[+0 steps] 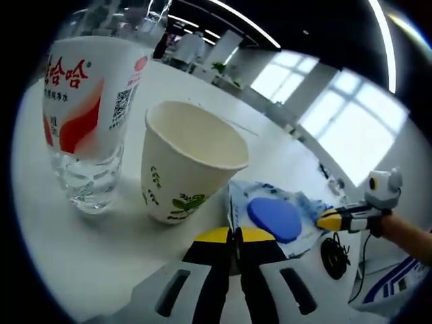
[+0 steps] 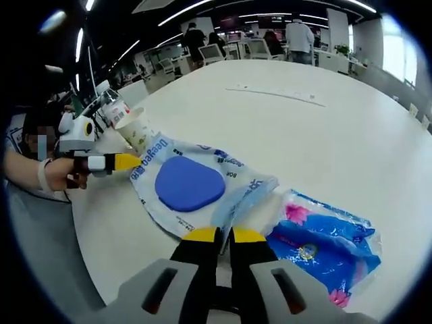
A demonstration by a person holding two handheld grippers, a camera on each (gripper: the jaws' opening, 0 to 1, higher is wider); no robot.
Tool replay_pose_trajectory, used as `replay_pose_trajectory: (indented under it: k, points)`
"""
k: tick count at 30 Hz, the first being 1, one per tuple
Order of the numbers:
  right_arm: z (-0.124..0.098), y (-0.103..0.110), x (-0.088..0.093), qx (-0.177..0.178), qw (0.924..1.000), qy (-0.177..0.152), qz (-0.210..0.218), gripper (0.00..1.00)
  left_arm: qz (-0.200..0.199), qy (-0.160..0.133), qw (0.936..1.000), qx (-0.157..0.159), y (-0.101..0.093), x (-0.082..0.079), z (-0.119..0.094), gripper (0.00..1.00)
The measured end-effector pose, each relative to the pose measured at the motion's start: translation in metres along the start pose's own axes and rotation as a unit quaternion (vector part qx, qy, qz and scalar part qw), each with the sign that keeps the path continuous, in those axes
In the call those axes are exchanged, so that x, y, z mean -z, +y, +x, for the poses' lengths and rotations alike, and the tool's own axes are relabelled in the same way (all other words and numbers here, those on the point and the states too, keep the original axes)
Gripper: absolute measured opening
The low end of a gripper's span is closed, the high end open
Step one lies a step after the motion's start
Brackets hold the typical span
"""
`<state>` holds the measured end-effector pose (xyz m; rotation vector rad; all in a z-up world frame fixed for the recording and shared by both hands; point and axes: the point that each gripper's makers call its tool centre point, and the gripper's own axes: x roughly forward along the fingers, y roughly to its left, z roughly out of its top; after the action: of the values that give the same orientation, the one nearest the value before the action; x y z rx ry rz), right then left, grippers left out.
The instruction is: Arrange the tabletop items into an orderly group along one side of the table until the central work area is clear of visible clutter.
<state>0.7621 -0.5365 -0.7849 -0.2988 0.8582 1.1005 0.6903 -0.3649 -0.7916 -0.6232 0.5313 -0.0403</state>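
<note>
The left gripper [image 1: 235,235] has its yellow-tipped jaws pressed together, holding nothing; just beyond them stand a white paper cup with a green leaf print [image 1: 183,162] and, left of it, a clear plastic water bottle with a red-and-white label [image 1: 88,115]. The right gripper [image 2: 217,235] is clamped on the near edge of a pale blue wet-wipes pack with a blue oval lid [image 2: 192,182]; a bright blue flowered tissue packet [image 2: 324,244] lies just right. All rest on a white round table [image 2: 324,121] in a bright office.
</note>
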Motion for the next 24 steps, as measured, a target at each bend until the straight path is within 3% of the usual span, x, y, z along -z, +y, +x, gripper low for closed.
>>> replay_pose_trajectory:
  k: [12,17,24]
  points:
    - [-0.012,-0.001,-0.004,0.014,0.9999,-0.010,-0.002,0.07,0.008,-0.021,0.9996,0.017,-0.004,-0.009,-0.006,0.10]
    - [-0.017,0.002,-0.008,0.013,0.9995,-0.029,0.004,0.07,0.024,-0.023,0.9992,0.022,-0.004,-0.011,-0.014,0.14]
    - [-0.024,0.014,-0.011,0.006,0.9987,-0.050,-0.001,0.20,0.061,-0.008,0.9953,0.074,-0.026,-0.005,-0.026,0.21]
